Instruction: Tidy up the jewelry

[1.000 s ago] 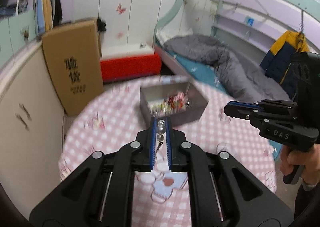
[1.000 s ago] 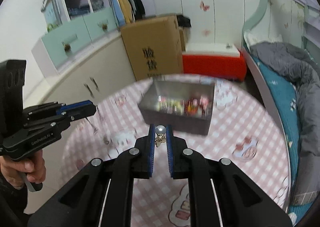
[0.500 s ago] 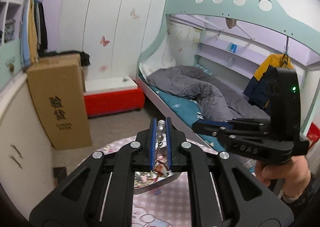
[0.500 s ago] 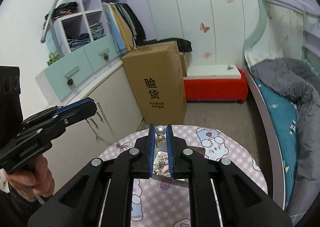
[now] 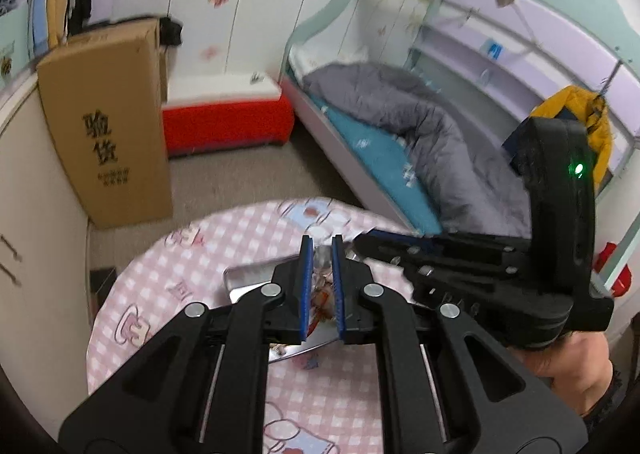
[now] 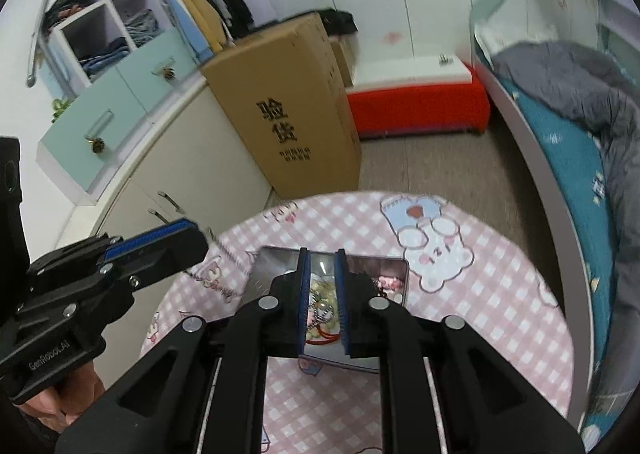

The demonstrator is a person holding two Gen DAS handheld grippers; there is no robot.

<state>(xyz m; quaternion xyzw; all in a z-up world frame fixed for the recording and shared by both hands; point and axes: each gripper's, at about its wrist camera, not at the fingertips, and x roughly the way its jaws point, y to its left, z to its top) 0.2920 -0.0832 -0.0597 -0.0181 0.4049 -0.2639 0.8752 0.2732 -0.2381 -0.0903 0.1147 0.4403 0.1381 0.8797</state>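
A metal jewelry box [image 6: 264,262] holding several pieces stands on the round pink checked table [image 6: 460,318]; its rim also shows in the left wrist view [image 5: 248,278]. My left gripper [image 5: 320,250] is shut on one end of a pearl chain necklace, a blurred bead showing between the pads. In the right wrist view the left gripper [image 6: 192,232] trails the thin chain [image 6: 224,258] down toward the box. My right gripper [image 6: 322,258] hovers above the box, shut on the necklace's other end, the chain hanging between its pads.
A tall cardboard carton [image 6: 288,122] and a red storage box [image 6: 416,106] stand on the floor behind the table. A cabinet [image 6: 192,174] runs along the left. A bunk bed with a grey duvet [image 5: 420,122] lies to the right.
Both grippers have tilted back down and lowered over the box on the table after being raised high. The necklace stays stretched between them.
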